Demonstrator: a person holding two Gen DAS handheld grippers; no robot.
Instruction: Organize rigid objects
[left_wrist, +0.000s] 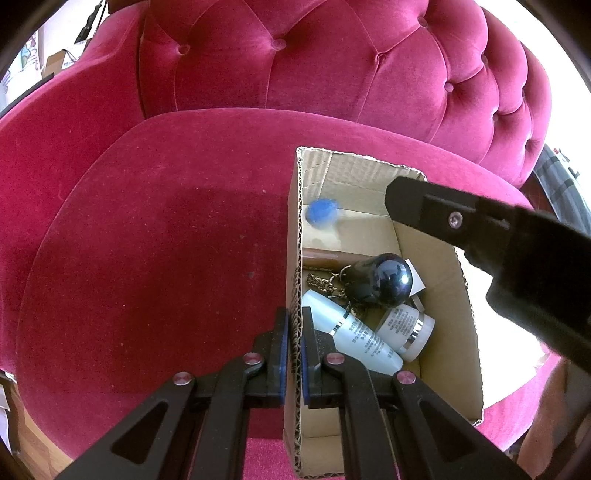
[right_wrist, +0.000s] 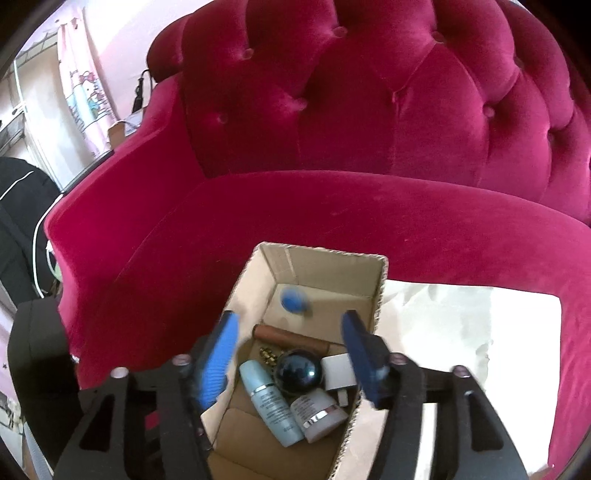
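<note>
The left hand-held gripper (left_wrist: 294, 354) clamps the box (left_wrist: 439, 302) wall, steadying it on the sofa (left_wrist: 166, 240). The right hand-held gripper (right_wrist: 290, 354) hangs apart above it, empty; a blurred blue ball (right_wrist: 293, 300) is inside the box. Best to keep the box pinned and lift straight out, avoiding the bottles (right_wrist: 271, 406).

Blurred blue ball (right_wrist: 293, 300) inside cardboard box (right_wrist: 380, 291)

The armchair (left_wrist: 155, 229) wears crimson velvet with a soft, brushed nap and buttoned tufting. The cardboard box (left_wrist: 436, 258) is matt brown corrugated board with raw fluted edges. Inside, a dark ball-topped bottle (left_wrist: 384, 282) is glossy and mirror-like, the pale blue bottle (left_wrist: 354, 336) and cream jar (left_wrist: 406, 330) look like smooth plastic with shiny metallic bands, and a chain (left_wrist: 321, 284) looks like dull brassy metal.
</note>
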